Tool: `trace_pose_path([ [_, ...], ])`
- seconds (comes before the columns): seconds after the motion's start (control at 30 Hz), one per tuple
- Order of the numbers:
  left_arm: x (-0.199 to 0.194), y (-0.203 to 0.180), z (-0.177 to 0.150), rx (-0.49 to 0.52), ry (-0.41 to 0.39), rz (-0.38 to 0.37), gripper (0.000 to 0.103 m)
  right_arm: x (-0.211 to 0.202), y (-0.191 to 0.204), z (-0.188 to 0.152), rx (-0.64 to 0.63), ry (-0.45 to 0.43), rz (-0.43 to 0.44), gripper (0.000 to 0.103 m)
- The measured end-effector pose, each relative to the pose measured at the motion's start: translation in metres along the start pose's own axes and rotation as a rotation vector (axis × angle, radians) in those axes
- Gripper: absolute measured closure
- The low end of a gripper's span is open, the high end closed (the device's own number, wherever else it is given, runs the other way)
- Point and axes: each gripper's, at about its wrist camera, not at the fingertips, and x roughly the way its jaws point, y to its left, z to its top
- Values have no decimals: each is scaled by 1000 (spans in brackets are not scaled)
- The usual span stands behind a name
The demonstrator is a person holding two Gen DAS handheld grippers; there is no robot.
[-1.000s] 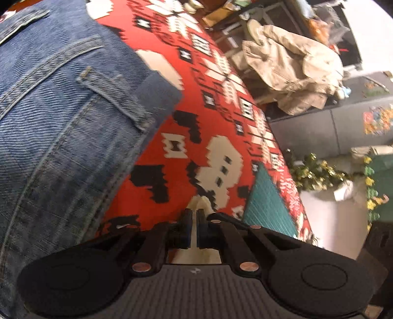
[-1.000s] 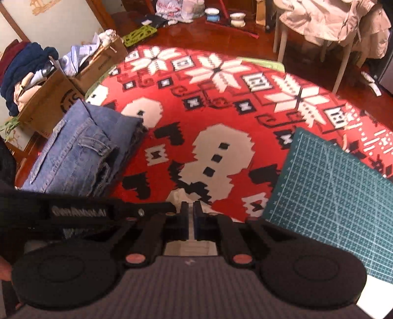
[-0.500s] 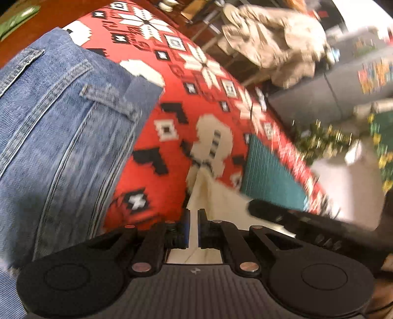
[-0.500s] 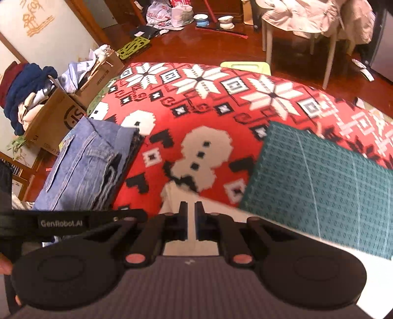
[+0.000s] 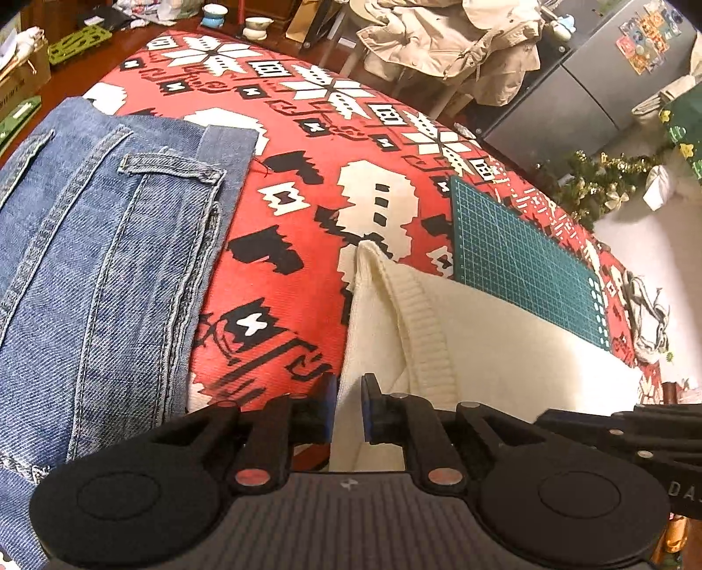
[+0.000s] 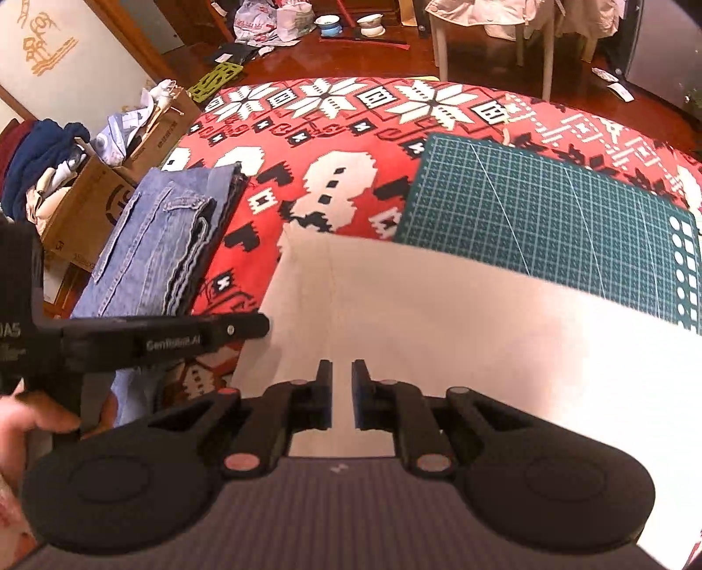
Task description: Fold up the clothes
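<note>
While left tool (image 5: 349, 412) and right tool (image 6: 342, 394) stand narrowly parted, jaws just opening, cloth in the left gap, the sweater (image 5: 482, 350) lies on the bench (image 5: 285, 210) beneath both, long axis running rightward from the left tool.

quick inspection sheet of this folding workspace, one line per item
surface: red patterned cloth over the table
job's things: folded jeans on the cloth; cream garment spread beside them, partly over the mat
clutter: green cutting mat
grippers: left tool and right tool slightly open, jaws just been opening, cream fabric in each gap, pads not pressing
cables: nothing seen
surroundings: boxes of clothes, chair with coats, cups on floor
</note>
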Motion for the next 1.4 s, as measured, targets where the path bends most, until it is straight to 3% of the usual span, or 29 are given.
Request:
trace_pose_path([
  [0.03,0,-2,-1,12,1,13,99,-2,-1,-2,6,-4,-1,92],
  [0.27,-24,-30,1,68,-34,-9,100,-22,-17,-11,59,-46,-15,92],
  [0.53,-57,-106,4,198,-27,-99,101,-66,-52,-19,144,-116,-30,92],
  [0.73,-42,-168,-7,245,25,-151,101,-100,-93,-39,233,-168,-53,92],
  [0.97,16,-215,-28,195,107,-174,101,-119,-146,-74,347,-195,-85,92],
  [1.13,57,-217,-41,107,198,-189,100,-111,-175,-94,404,-185,-76,92],
  [1.4,13,-194,-33,59,136,-298,96,-99,-173,-99,418,-209,-17,91],
])
